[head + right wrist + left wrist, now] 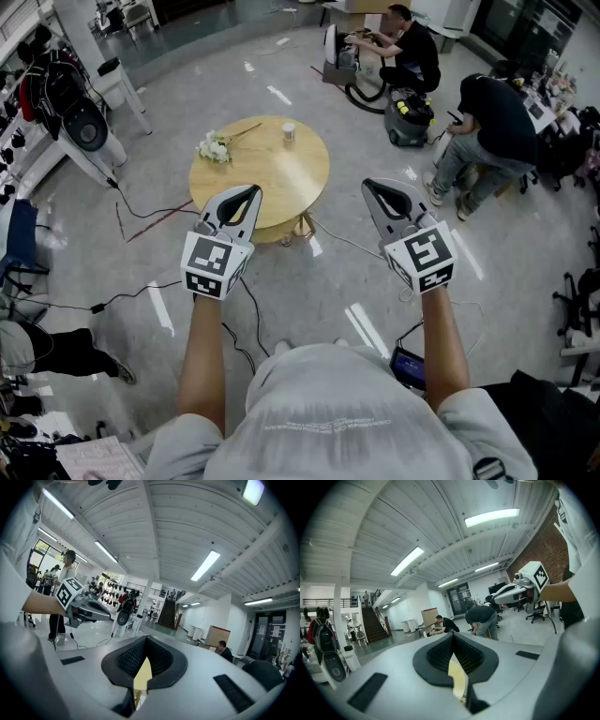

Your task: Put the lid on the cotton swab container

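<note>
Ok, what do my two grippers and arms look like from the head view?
The left gripper and right gripper both have pale grey tapered shells lined with black textured pads. Each carries a white cube printed with black square markers. No cables show on them. The arms come out of the short sleeves of a light grey T-shirt.

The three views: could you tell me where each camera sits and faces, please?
Head view: on the head, steeply down at the table; forearms, left gripper, right gripper show.
Left gripper view: on it, along its shut jaws, across the hall.
Right gripper view: likewise, jaws shut.
Shared: each gripper view shows the other gripper.
</note>
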The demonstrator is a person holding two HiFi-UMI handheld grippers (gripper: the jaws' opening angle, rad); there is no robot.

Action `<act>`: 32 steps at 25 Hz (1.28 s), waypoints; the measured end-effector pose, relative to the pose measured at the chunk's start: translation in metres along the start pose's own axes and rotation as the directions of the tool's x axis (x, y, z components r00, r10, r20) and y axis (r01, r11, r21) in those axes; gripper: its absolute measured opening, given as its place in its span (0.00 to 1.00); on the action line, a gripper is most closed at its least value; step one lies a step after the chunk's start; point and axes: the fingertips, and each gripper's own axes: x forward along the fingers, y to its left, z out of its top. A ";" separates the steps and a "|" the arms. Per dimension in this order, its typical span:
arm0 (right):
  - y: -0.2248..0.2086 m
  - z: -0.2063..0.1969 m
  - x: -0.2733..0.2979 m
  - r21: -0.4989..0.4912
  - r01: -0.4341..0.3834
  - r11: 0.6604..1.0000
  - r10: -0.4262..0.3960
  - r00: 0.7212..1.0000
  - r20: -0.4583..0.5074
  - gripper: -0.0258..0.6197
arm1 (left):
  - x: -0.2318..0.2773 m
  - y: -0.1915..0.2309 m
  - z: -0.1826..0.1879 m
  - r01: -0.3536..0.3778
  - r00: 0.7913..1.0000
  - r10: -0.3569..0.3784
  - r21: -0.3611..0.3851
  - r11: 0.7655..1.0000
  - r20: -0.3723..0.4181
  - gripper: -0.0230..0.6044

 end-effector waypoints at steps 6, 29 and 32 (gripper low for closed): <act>0.009 0.005 0.009 0.020 0.014 1.000 -0.015 0.999 0.029 0.08 | -0.004 0.012 -0.007 0.010 1.000 -0.010 0.003 1.000 0.002 0.06; 0.026 0.004 0.090 0.119 0.012 0.993 -0.017 0.999 0.044 0.08 | 0.005 0.091 -0.060 0.039 0.999 -0.040 -0.004 0.999 -0.012 0.06; -0.006 -0.012 0.110 0.104 0.008 0.995 -0.012 0.999 0.037 0.08 | 0.035 0.096 -0.061 0.025 0.999 -0.025 -0.004 1.000 -0.025 0.06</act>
